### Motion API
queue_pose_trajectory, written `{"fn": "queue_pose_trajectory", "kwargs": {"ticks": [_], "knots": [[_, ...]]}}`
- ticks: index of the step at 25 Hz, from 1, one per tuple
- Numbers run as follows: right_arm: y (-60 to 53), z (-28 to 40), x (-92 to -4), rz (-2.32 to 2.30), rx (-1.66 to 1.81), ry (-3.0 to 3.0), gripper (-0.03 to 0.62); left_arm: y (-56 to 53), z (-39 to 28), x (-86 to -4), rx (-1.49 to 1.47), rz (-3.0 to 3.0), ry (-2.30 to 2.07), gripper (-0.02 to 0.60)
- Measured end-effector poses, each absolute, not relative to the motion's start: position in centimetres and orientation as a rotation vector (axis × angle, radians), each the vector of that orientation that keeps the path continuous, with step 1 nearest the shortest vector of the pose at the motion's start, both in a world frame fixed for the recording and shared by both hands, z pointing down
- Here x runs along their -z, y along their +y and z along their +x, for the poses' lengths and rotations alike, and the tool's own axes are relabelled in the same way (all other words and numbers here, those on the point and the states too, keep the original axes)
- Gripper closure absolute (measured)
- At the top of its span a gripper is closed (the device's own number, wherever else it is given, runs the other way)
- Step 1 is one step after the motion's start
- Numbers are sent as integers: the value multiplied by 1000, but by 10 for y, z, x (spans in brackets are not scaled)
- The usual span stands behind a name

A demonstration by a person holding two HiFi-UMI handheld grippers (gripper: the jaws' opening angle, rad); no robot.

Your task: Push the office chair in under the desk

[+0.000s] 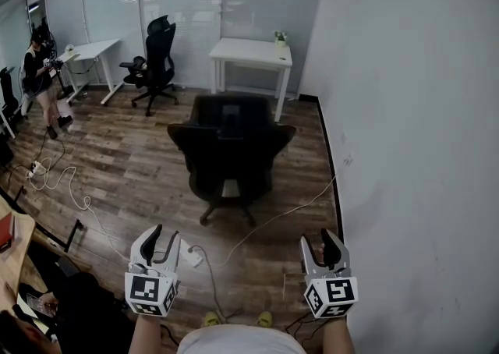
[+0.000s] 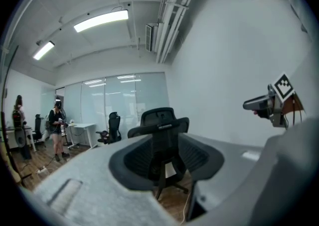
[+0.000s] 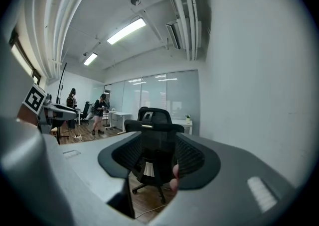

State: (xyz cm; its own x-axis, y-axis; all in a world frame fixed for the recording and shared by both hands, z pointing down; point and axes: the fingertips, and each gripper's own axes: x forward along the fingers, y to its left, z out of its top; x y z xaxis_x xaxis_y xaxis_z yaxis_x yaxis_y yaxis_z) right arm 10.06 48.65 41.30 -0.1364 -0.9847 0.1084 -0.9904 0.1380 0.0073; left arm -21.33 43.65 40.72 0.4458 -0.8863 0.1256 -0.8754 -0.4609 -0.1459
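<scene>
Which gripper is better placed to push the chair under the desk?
Left, narrowly. Both are open, empty and short of the chair; the left gripper lines up with the backrest's edge, the right gripper sits outside it.

Cool, even indoor light comes from long ceiling light strips (image 2: 101, 21), blown out to white in both gripper views. The glass wall (image 1: 179, 1) is hazy with pale reflections. The wooden floor (image 1: 117, 165) has a soft sheen and only faint shadows. The black office chair (image 1: 231, 153) shows little detail. Both gripper views are round fisheye pictures with black corners and bent lines. In them the left hand-held gripper (image 2: 167, 163) and right hand-held gripper (image 3: 159, 158) are blurred up close.
</scene>
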Motion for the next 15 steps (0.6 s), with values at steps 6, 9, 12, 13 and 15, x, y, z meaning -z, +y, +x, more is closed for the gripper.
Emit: {"fn": "queue_pose_trajectory", "kwargs": {"ticks": [6,9,12,13,15], "knots": [[486,99,-413,2007,-117,-2317,399,436,-215,-408,282,-2628,1599,413],[483,94,-411,2015,-147,-2340,401,435,-220,-408,279,-2626,1604,408],[479,88,-410,2016,-146,-2351,401,433,-226,-409,280,-2628,1611,407],[477,85,-409,2010,-132,-2350,401,432,-228,-410,281,-2629,1612,407],[473,80,-407,2010,-104,-2345,401,429,-233,-410,278,-2632,1613,407]]}}
